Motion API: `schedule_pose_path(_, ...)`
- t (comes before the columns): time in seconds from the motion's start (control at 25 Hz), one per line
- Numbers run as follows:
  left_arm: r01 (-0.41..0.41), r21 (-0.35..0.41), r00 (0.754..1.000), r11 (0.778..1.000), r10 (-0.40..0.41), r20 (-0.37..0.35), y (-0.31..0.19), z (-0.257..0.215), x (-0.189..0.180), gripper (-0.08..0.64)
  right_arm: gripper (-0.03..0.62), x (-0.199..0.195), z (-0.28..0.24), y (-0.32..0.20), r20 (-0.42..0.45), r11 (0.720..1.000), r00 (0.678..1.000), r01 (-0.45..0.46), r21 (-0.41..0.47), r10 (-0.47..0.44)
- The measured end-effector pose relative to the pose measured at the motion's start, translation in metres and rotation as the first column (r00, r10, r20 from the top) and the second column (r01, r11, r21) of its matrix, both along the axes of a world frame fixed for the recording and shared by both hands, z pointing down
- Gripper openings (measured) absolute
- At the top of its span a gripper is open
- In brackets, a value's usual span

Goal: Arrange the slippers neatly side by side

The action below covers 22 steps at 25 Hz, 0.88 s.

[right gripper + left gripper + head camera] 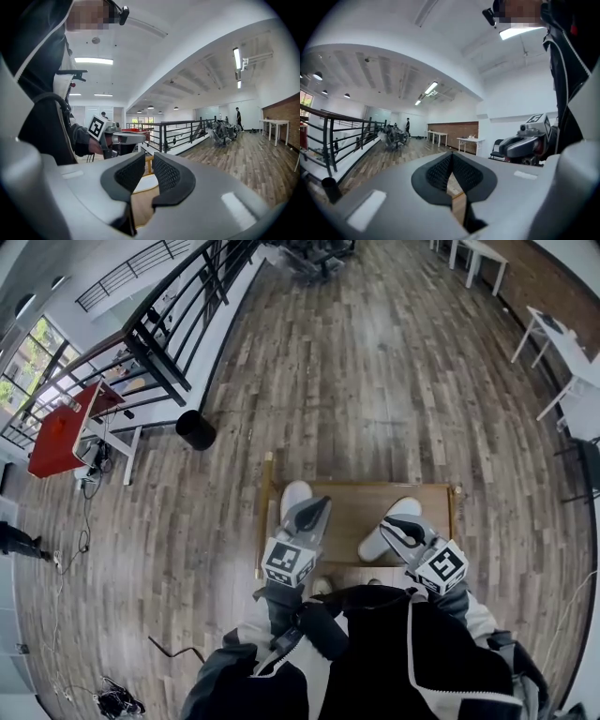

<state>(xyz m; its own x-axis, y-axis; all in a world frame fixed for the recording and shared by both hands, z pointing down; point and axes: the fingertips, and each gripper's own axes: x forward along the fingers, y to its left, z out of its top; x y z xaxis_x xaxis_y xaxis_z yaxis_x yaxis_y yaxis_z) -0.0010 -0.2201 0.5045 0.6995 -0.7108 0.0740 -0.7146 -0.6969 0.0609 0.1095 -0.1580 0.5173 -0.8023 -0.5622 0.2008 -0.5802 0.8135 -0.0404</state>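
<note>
Jacket (pixel 375 652) nearest. Left claw (pixel 321 506) shut, empty; right claw (pixel 392 527) part open, empty. L slipper (pixel 294 491), R slipper (pixel 375 542) apart on bench (pixel 352 512). Best: reopen left, nip edges, slide tog., toes level.

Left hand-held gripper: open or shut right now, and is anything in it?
Shut and empty. In the left gripper view, the left hand-held gripper has its two black pads meeting at their tips, with nothing between them.

Bright ceiling lights (pixel 93 61); fisheye warping at edges.
</note>
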Motion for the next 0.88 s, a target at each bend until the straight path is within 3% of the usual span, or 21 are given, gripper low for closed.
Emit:
schedule_pose_path(0.12, -0.041, 0.047, 0.999, 0.998, 0.042, -0.022, 0.020, -0.025, 0.006, 0.018, 0.061, 0.000, -0.008, -0.001, 0.010, 1.000, 1.000, -0.002, 0.019, 0.002)
schedule_pose_path(0.28, -0.033, 0.090, 0.998, 0.995, 0.037, -0.046, 0.031, -0.046, 0.004, 0.018, 0.061, 0.001, -0.010, -0.003, 0.016, 0.999, 1.000, -0.014, 0.030, 0.013)
schedule_pose_path(0.52, -0.051, 0.060, 0.998, 0.997, 0.054, -0.040, 0.036, -0.047, 0.011, 0.018, 0.064, 0.007, -0.010, -0.001, 0.020, 0.999, 0.999, -0.046, 0.004, 0.046)
schedule_pose_path(0.72, -0.075, 0.062, 0.996, 0.995, 0.078, -0.038, 0.034, -0.051, 0.011, 0.018, 0.064, 0.012, -0.015, -0.006, 0.099, 0.995, 0.990, -0.094, -0.036, 0.097)
schedule_pose_path(0.88, -0.075, 0.032, 0.996, 0.997, 0.077, -0.046, 0.032, -0.046, 0.010, 0.018, 0.064, 0.015, -0.022, -0.007, 0.104, 0.992, 0.987, -0.124, -0.031, 0.126)
